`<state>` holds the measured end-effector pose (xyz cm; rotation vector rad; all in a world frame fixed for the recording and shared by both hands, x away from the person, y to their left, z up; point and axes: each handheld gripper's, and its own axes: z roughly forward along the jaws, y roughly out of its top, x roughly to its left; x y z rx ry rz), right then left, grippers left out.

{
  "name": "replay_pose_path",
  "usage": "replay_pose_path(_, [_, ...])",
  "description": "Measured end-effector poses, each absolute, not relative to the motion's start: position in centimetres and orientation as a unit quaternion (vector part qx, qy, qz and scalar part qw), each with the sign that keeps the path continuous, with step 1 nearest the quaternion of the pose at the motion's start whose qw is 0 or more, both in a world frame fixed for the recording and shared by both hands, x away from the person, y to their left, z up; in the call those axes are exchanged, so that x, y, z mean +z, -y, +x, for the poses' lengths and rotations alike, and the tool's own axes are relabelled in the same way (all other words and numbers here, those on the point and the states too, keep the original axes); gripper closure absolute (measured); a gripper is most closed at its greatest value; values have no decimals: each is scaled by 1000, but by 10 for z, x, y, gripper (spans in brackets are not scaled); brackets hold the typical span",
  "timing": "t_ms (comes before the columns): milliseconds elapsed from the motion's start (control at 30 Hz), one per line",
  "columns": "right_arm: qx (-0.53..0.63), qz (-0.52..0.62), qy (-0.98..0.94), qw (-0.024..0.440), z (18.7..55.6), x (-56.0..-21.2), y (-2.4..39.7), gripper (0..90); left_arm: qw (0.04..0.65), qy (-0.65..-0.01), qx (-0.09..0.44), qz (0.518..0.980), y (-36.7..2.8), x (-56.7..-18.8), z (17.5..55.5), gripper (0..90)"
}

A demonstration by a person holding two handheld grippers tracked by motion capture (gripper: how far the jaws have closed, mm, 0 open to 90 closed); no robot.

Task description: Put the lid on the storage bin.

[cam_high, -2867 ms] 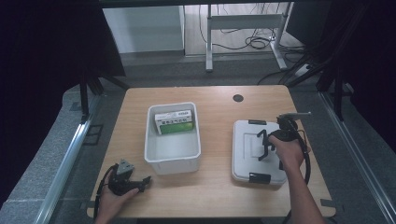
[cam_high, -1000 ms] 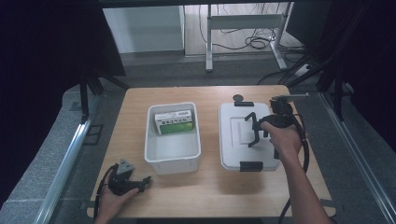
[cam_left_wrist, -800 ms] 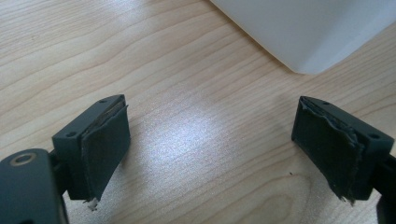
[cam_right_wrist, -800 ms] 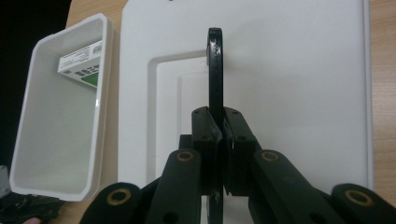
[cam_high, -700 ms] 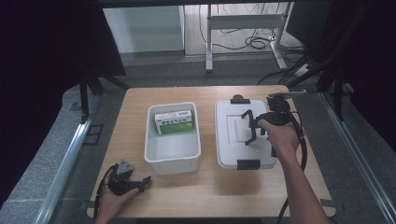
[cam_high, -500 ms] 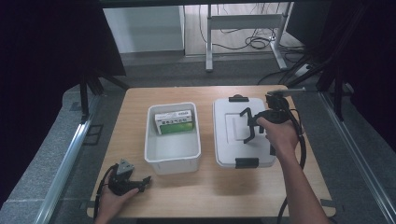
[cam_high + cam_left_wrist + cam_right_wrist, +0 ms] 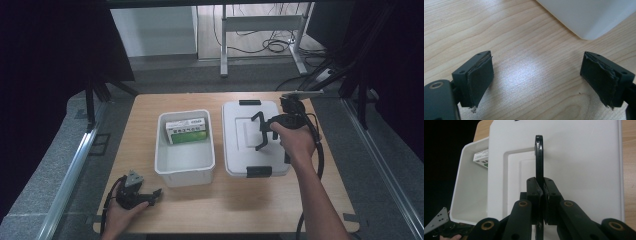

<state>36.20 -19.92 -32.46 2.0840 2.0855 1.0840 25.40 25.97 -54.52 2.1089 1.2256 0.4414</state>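
Observation:
My right gripper (image 7: 269,129) is shut on the black handle (image 7: 260,131) of a white lid (image 7: 240,150) and holds it flat over the right half of the table. In the right gripper view, the handle (image 7: 539,157) stands upright between the jaws of the right gripper (image 7: 541,192), over the lid (image 7: 579,165). Left of the lid stands an open white bin (image 7: 185,172) with a green and white box (image 7: 186,130) at its far end. My left gripper (image 7: 149,196) rests open on the table's near left; in its own view the left gripper (image 7: 536,80) holds nothing.
The wooden table (image 7: 225,210) has bare room along its near edge. A corner of the bin (image 7: 589,15) lies just ahead of the left gripper. Black clips (image 7: 259,171) sit on the lid's near and far edges. The floor and a desk frame lie beyond.
The right gripper has carried the lid left and away from the person, closer to the bin, and it looks a little higher. The left gripper has stayed put.

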Motion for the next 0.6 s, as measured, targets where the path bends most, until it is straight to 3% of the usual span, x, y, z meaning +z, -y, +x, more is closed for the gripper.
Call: replay_pose_path(600, [362, 655, -663, -15, 364, -311, 182, 853, 324, -467, 168, 806, -260, -545, 254, 114])
